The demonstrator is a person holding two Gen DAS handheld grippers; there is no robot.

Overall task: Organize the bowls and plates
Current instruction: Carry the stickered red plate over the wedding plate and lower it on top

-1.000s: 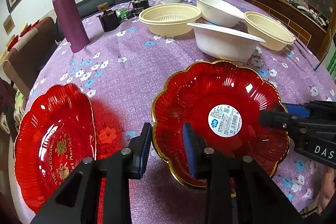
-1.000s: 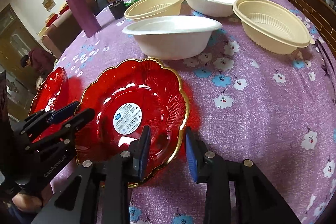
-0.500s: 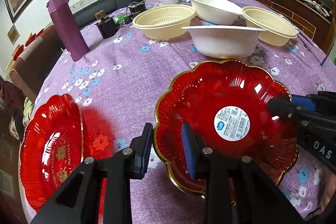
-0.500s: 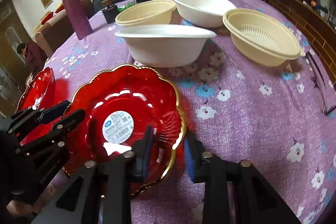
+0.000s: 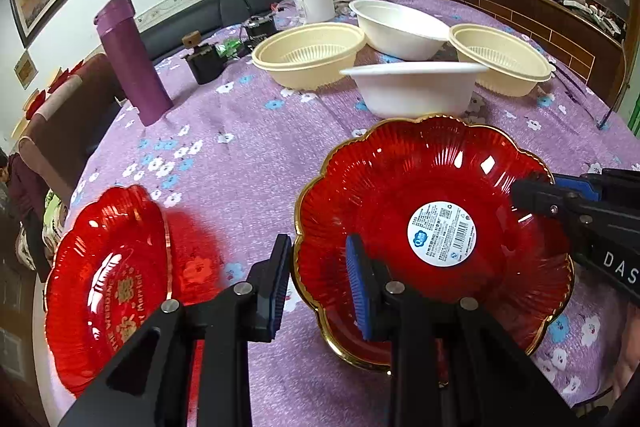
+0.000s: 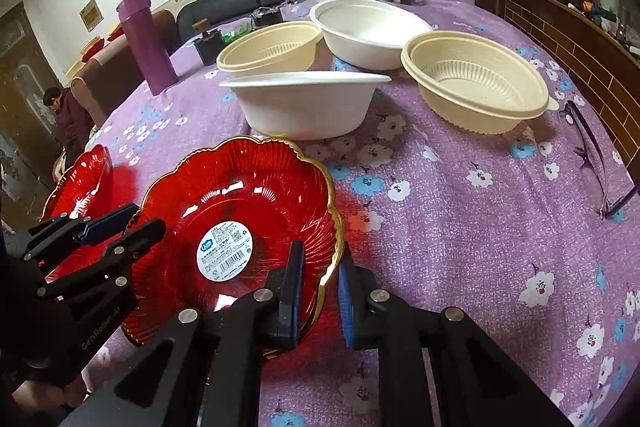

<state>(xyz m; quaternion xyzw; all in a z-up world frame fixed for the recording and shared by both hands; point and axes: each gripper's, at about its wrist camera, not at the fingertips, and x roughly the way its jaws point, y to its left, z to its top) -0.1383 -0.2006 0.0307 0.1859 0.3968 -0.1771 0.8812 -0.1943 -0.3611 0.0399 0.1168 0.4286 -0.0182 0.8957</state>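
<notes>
Purple floral cloth covers our desk. Near us, the scalloped red plastic plate with gold rim (image 5: 400,187) sits between both part-open claws: left claw (image 5: 318,281) and right claw (image 6: 320,283) each straddle its rim, gripping nothing. Next we likely close and lift it toward the second red plate (image 5: 100,279) at left.

Labelled plate (image 5: 400,211) right of wedding plate (image 5: 108,287), four bowls (image 5: 416,89) behind on table (image 5: 248,131)

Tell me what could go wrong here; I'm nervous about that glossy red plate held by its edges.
The stickered red plate is straddled only at its rim by the open left gripper and right gripper; uneven closing could tip it. Pushed forward, it could hit the white bowl just behind.
</notes>
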